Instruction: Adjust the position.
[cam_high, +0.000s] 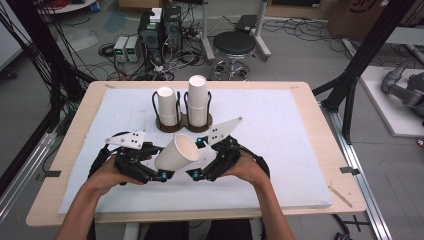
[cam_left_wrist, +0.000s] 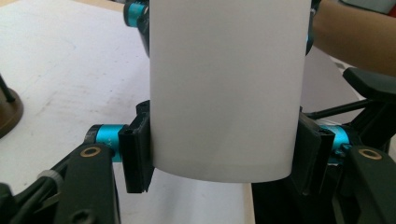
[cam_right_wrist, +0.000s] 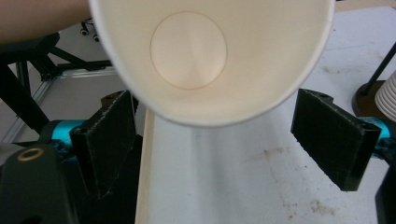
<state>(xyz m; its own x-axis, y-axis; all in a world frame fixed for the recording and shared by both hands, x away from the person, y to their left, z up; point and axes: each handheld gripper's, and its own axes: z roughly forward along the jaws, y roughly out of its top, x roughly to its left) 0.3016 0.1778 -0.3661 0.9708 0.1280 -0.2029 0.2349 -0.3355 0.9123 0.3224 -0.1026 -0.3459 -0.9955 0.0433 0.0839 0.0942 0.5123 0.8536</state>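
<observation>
Left tongs (cam_high: 161, 165) pinch a paper cup (cam_high: 177, 152) near its base, held tilted above the tabletop (cam_high: 280, 150) – mouth toward the right tongs (cam_high: 199, 158), which stand spread around the rim, not pressing. Two cup stacks sit in the holder (cam_high: 183, 122) behind. Lifting done; placing left. Cup's far side hidden – stack counts unclear.

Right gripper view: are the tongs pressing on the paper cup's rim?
No: the right tongs stand wide, their pads clear of the paper cup on both sides.
</observation>
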